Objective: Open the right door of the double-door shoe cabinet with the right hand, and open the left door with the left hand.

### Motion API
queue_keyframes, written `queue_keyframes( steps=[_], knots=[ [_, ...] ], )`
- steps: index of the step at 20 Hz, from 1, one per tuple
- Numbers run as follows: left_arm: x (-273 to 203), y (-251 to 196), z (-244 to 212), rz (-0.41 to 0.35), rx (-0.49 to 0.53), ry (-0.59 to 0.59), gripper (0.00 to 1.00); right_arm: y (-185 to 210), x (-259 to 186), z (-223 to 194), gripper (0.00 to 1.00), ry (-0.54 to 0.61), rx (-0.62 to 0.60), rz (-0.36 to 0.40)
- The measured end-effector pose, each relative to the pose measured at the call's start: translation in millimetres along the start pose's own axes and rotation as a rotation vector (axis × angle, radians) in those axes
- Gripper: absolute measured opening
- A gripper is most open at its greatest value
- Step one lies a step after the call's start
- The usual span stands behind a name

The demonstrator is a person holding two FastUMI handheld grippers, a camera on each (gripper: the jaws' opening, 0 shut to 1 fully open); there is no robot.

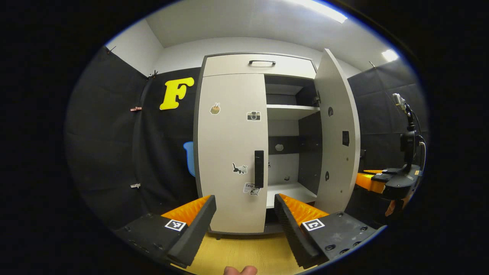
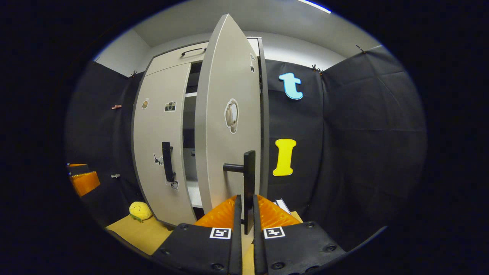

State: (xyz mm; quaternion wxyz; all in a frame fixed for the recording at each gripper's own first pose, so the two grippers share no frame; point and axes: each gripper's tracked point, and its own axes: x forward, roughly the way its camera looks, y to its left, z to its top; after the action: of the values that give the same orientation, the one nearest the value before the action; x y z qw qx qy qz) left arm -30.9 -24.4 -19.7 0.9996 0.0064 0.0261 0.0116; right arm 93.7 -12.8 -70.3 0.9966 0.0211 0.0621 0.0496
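In the left gripper view we see our left gripper [image 1: 244, 214] released, its fingers spread wide at six o'clock and touching nothing. Between and beyond them stands the tall pale grey double-door shoe cabinet [image 1: 259, 65] on a yellow wooden floor [image 1: 244, 254]. Its flat grey left door [image 1: 229, 152] is closed, dotted with small stickers, and its black vertical bar handle [image 1: 259, 169] sits just above the gap between our fingers, apart from them. Toward two o'clock the grey right door [image 1: 338, 137] stands swung open, showing white shelves [image 1: 292, 111] inside. At three o'clock we see the other gripper, held beside that door.

In the right gripper view, a small yellow plush toy [image 2: 140, 210] lies on the floor at eight o'clock, near the cabinet's foot. At the centre the open right door [image 2: 229, 126] faces us edge-on. Our right gripper [image 2: 247, 214] at six o'clock is clenched on the door's black vertical bar handle [image 2: 249, 179], both fingers pressing its lower end.
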Motion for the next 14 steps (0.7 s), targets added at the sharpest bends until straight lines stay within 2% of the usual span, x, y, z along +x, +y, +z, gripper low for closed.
queue_keyframes(
  steps=[4,7,8,9,11,14],
  knots=[
    [1.5,-15.2,0.7,-0.025,0.002,0.000,0.94,-20.8,-5.3,0.5,0.16,0.024,0.069,-0.017],
    [3.7,-23.5,2.0,-0.032,0.006,0.001,0.95,-57.7,-0.5,2.9,0.15,0.028,0.069,-0.077],
    [5.3,-26.4,2.0,-0.032,0.011,0.001,0.95,-69.3,-2.1,4.4,0.11,0.023,0.067,-0.097],
    [7.5,-29.7,3.2,-0.034,0.014,0.000,0.95,-73.2,0.7,4.2,0.11,0.027,0.077,-0.086],
    [13.3,-36.0,4.8,-0.039,0.018,-0.002,0.95,-66.0,1.3,-0.3,0.11,0.064,0.143,-0.017],
    [23.0,-45.1,3.8,-0.042,0.015,0.006,0.95,-72.3,2.9,1.2,0.11,0.063,0.137,-0.013]
  ],
)
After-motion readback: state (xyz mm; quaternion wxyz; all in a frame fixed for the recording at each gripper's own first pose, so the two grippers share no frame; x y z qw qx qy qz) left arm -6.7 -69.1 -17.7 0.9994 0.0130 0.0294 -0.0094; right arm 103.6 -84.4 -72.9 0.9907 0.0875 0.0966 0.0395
